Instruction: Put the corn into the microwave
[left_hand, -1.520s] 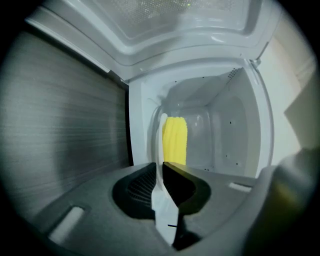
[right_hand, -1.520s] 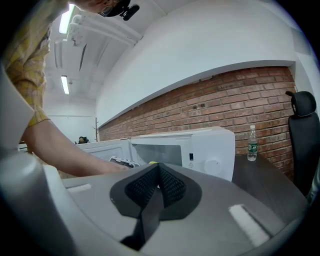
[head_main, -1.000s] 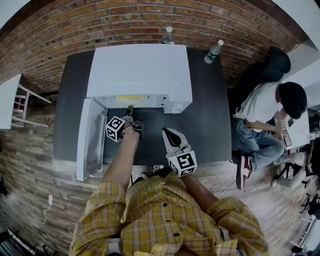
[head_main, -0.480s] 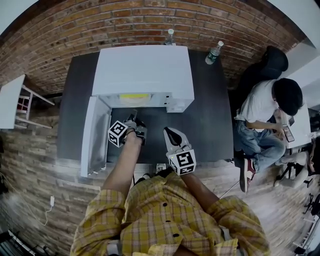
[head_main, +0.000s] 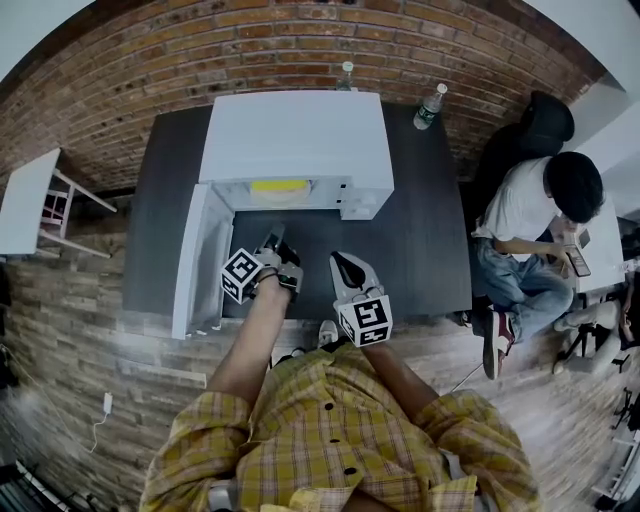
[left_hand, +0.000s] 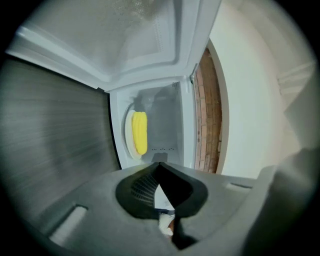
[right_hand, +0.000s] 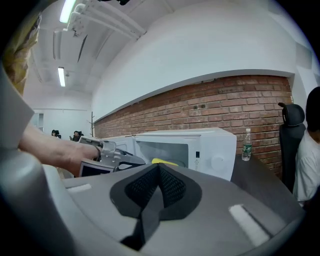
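Observation:
The yellow corn (head_main: 279, 185) lies inside the white microwave (head_main: 300, 130), on a pale plate (left_hand: 129, 142). In the left gripper view the corn (left_hand: 139, 132) shows straight ahead of the jaws. The microwave door (head_main: 195, 260) stands swung open to the left. My left gripper (head_main: 272, 245) is just outside the opening over the dark table (head_main: 420, 240), shut and holding nothing. My right gripper (head_main: 345, 268) is beside it, nearer the table's front edge, also shut and empty. From the right gripper view I see the microwave (right_hand: 210, 145), a sliver of corn (right_hand: 162, 161) and the left gripper (right_hand: 120, 157).
Two water bottles (head_main: 345, 72) (head_main: 428, 104) stand at the table's back edge against the brick wall. A person (head_main: 530, 215) sits to the right of the table by a black chair (head_main: 545, 125). A white side table (head_main: 25, 200) is at the left.
My left gripper has drawn back from the microwave opening toward me. The corn stays inside. The right gripper has hardly moved.

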